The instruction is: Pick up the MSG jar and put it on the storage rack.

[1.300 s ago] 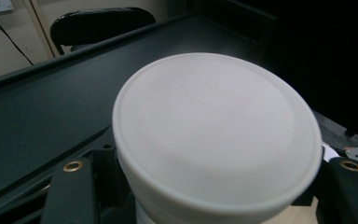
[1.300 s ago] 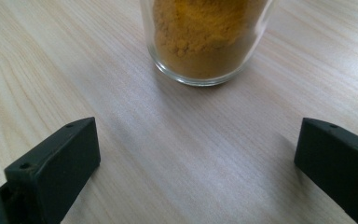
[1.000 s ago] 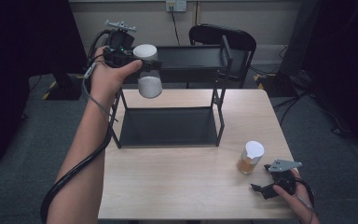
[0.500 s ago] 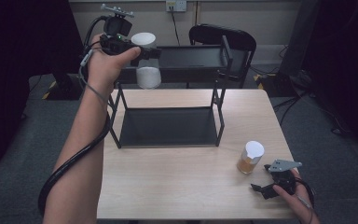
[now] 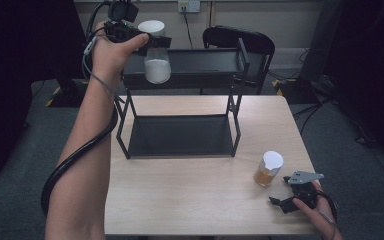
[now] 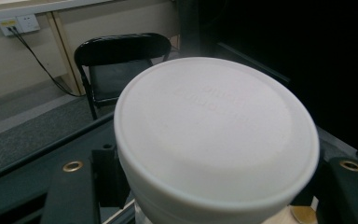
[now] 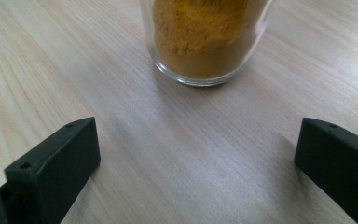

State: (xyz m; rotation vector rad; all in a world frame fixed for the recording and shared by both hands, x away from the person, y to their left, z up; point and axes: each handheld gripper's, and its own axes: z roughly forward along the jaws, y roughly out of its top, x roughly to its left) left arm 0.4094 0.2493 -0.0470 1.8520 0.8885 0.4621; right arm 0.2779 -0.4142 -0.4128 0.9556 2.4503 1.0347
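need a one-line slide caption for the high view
Left gripper holds a white-lidded jar of white powder above the black shelf; right gripper rests open near the yellow spice jar.

Looking like an office or lab test room: grey carpet [image 5: 25, 200] running under a lone wooden table [image 5: 190, 200], a black folding chair [image 5: 240, 37] standing far, a wall socket [image 5: 189, 6] feeding cables, dark curtains hanging left and right.

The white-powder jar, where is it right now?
In the high view the white-powder jar is at upper left, gripped by the left tool and raised off the table just in front of the rack's top shelf.
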